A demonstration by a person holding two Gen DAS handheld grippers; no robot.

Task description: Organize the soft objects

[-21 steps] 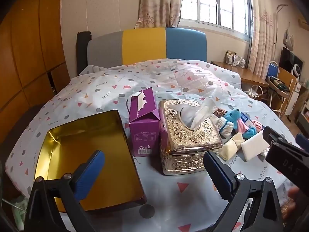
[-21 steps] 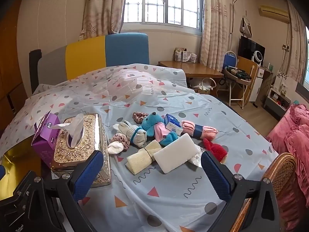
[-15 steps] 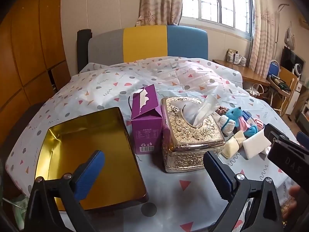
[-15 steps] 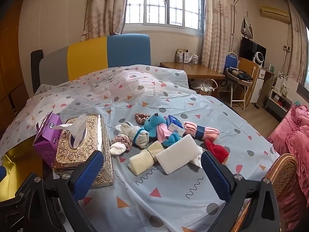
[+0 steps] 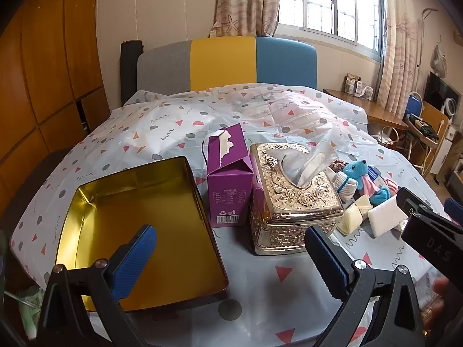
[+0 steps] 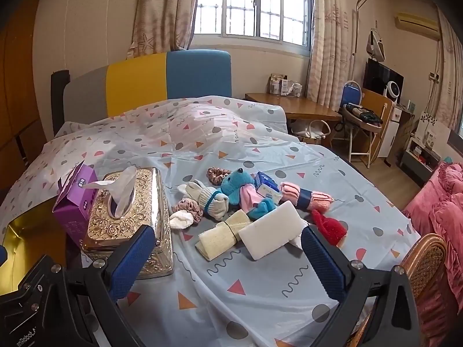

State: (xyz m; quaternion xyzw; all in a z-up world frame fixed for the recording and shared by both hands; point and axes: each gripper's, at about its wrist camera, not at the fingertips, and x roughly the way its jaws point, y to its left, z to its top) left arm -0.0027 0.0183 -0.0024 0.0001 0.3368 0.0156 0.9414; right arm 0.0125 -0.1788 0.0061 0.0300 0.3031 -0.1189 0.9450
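Note:
A pile of soft things lies on the patterned cover: a blue plush toy (image 6: 235,183), a cream knit sock (image 6: 212,201), a white sponge block (image 6: 273,232), a folded cream cloth (image 6: 222,235), pink gloves (image 6: 306,198), a red knit piece (image 6: 330,227) and scrunchies (image 6: 188,206). An empty gold tin (image 5: 139,231) sits at the left. My left gripper (image 5: 228,260) is open and empty, in front of the tin and the boxes. My right gripper (image 6: 228,260) is open and empty, short of the pile.
An ornate gold tissue box (image 5: 292,199) and a purple carton (image 5: 228,182) stand between the tin and the pile. A wicker chair back (image 6: 425,257) is at the right edge. A wooden desk (image 6: 292,107) stands behind the bed.
Both grippers have drawn back and risen slightly, so the objects look a little farther away. Nothing on the cover has moved.

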